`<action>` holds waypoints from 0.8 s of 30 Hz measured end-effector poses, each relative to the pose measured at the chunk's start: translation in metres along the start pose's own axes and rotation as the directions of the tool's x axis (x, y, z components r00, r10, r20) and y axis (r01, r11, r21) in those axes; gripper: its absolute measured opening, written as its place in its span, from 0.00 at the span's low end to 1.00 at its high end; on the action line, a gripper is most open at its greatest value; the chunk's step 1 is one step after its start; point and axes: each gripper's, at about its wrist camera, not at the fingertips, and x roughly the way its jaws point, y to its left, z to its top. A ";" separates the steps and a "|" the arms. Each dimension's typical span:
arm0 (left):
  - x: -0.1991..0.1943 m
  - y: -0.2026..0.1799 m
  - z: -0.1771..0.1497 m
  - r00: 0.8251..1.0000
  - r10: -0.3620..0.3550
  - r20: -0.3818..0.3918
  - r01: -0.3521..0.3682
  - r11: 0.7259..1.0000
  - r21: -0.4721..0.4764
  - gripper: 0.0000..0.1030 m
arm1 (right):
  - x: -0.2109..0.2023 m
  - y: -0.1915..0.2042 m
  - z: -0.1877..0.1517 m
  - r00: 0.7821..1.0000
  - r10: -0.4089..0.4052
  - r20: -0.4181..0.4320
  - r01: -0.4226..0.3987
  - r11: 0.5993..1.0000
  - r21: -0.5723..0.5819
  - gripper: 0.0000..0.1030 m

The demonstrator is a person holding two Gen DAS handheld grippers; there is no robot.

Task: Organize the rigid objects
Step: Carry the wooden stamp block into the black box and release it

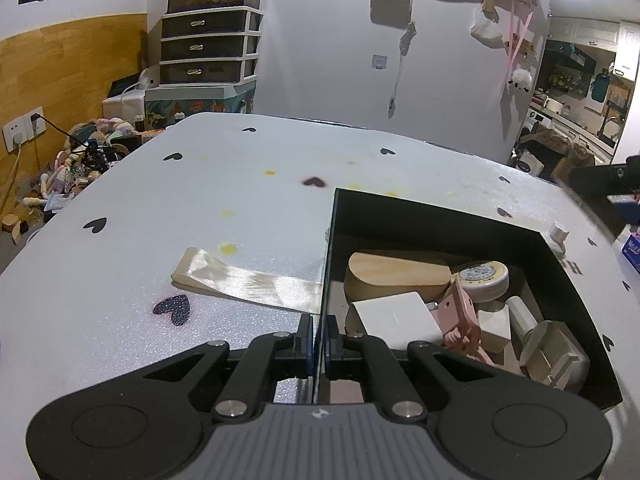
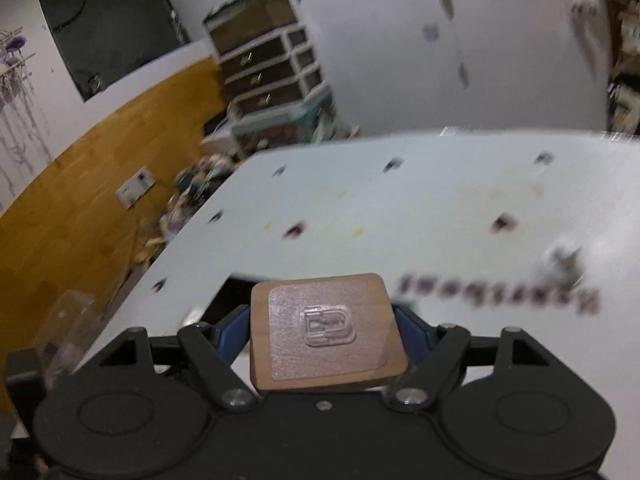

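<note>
Right at my left gripper (image 1: 319,340), the fingers are pressed together on the near part of the left wall of the black box (image 1: 568,280), the thin wall edge running up between the two blue pads. Inside that box, nearest my fingers, lies a white flat block (image 1: 394,314), and just right of it a pink clip-like piece (image 1: 460,316) leaning over a pale square block (image 1: 494,328). Toward the box's near right corner sits a cream plastic piece (image 1: 554,350) with a white cylinder (image 1: 524,314) touching it. Deeper in the box rests a wooden heart-shaped block (image 1: 396,276), and beside it to the right a round white tin (image 1: 484,278) with a yellow-rimmed label. Outside the box, against its left wall, a shiny cream ribbon (image 1: 244,280) lies flat on the white tabletop (image 1: 160,208), which is dotted with black hearts. Beyond the box's right rim stands a small white cap (image 1: 558,236).

My right gripper (image 2: 326,334) has its fingers spread wide and clamped on a square wooden tile (image 2: 326,332) with a clear embossed sticker on top; the blue pads press its left and right edges. This view is blurred. The tile hangs above the tabletop, with the box's dark corner just showing behind its far left edge. Farther out, blurred black lettering (image 2: 500,296) runs across the tabletop to the tile's right.
</note>
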 end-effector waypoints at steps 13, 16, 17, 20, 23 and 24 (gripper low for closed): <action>0.001 0.006 0.001 0.999 -0.044 -0.006 0.045 0.999 0.007 0.06 | 0.055 0.048 -0.036 0.965 0.016 -0.261 0.023 0.989 0.145 0.77; 0.001 0.007 0.001 0.999 -0.049 -0.007 0.049 0.999 0.008 0.06 | 0.062 0.047 -0.043 0.947 0.066 -0.313 -0.009 0.984 0.177 0.78; 0.001 0.007 0.001 0.999 -0.050 -0.007 0.050 0.999 0.008 0.06 | 0.061 0.047 -0.043 0.947 0.068 -0.315 -0.011 0.984 0.179 0.78; 0.001 0.008 0.001 0.998 -0.055 -0.006 0.055 0.998 0.004 0.06 | 0.056 0.044 -0.044 0.952 0.063 -0.300 -0.009 0.984 0.178 0.75; 0.001 0.008 0.001 0.999 -0.053 -0.005 0.053 0.999 0.005 0.06 | 0.055 0.039 -0.043 0.950 0.066 -0.306 -0.009 0.983 0.185 0.68; 0.001 0.008 0.001 0.999 -0.053 -0.005 0.053 0.999 0.004 0.06 | 0.055 0.038 -0.044 0.948 0.069 -0.311 -0.010 0.982 0.187 0.67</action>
